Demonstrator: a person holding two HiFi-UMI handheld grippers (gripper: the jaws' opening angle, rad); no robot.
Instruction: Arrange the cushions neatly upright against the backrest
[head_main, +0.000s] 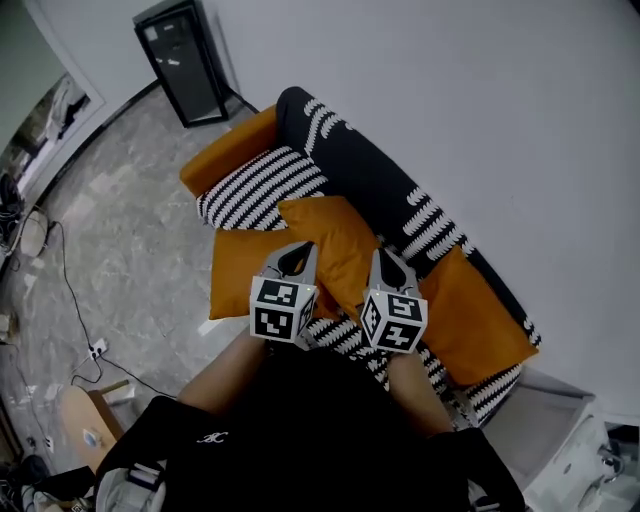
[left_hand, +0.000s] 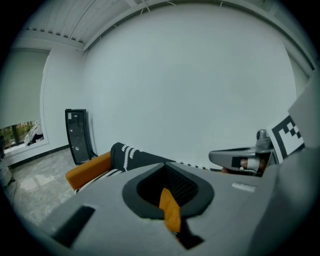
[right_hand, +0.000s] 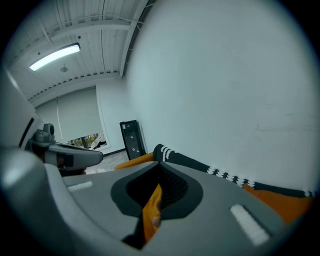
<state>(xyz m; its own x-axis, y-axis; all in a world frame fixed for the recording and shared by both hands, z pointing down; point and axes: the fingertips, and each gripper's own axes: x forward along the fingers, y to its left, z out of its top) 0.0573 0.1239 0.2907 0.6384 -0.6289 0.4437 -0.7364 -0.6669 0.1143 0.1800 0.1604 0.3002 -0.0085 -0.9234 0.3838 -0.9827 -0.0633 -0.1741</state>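
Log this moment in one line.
left gripper: shut on plain orange fabric cushion | right gripper: shut on it | place: over black-and-white patterned sofa

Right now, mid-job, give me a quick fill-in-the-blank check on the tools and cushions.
1. The left tool and right tool are both shut on the same orange ____.
2. The striped cushion lies nearer the ____ tool.
3. Behind the orange cushion, the backrest is ____ with white marks.
Missing words: cushion; left; black.
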